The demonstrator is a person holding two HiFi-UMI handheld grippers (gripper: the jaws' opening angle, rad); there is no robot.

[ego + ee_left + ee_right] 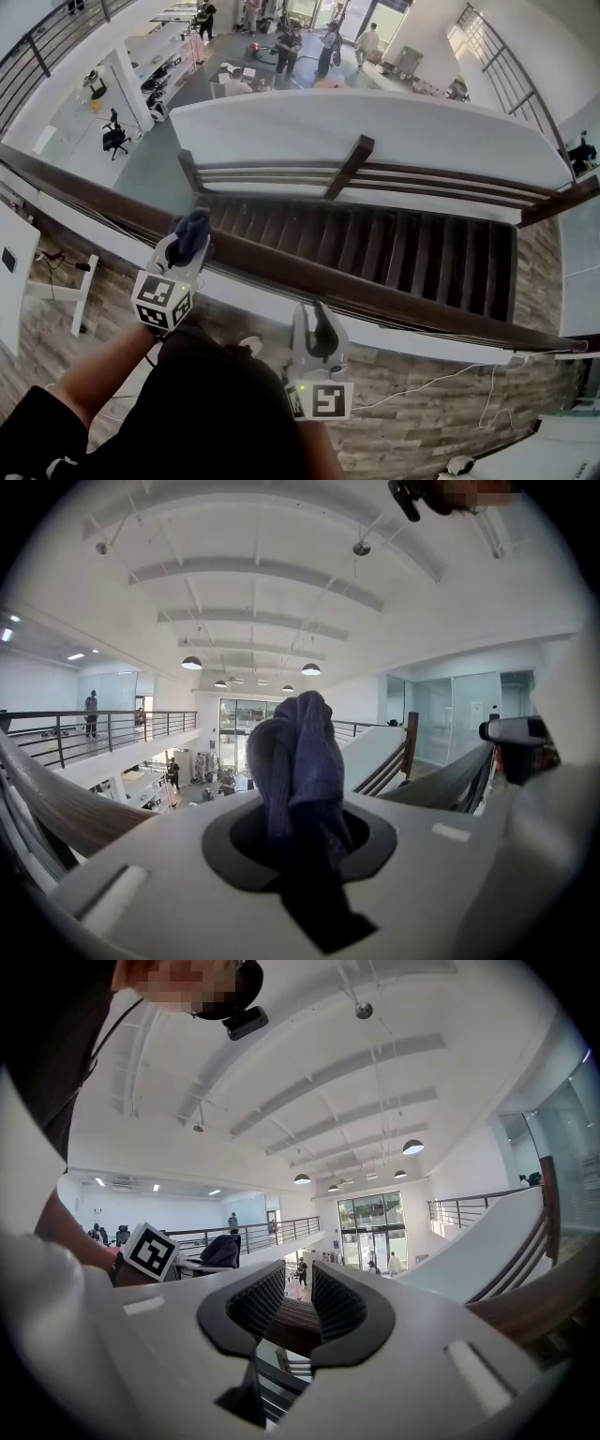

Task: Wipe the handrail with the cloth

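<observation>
The left gripper (187, 246) is clamped on a bunched dark blue cloth (194, 225). In the head view the cloth sits on the wooden handrail (403, 307) at about nine o'clock, likely so the wad can rub along it. The right gripper (319, 317), at six o'clock, has narrowly parted, empty jaws. It waits just beside the rail, seemingly kept clear.

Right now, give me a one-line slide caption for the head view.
Left tongs hold a dark cloth at the wooden handrail above a staircase; right tongs open, empty, just short of it.
</observation>
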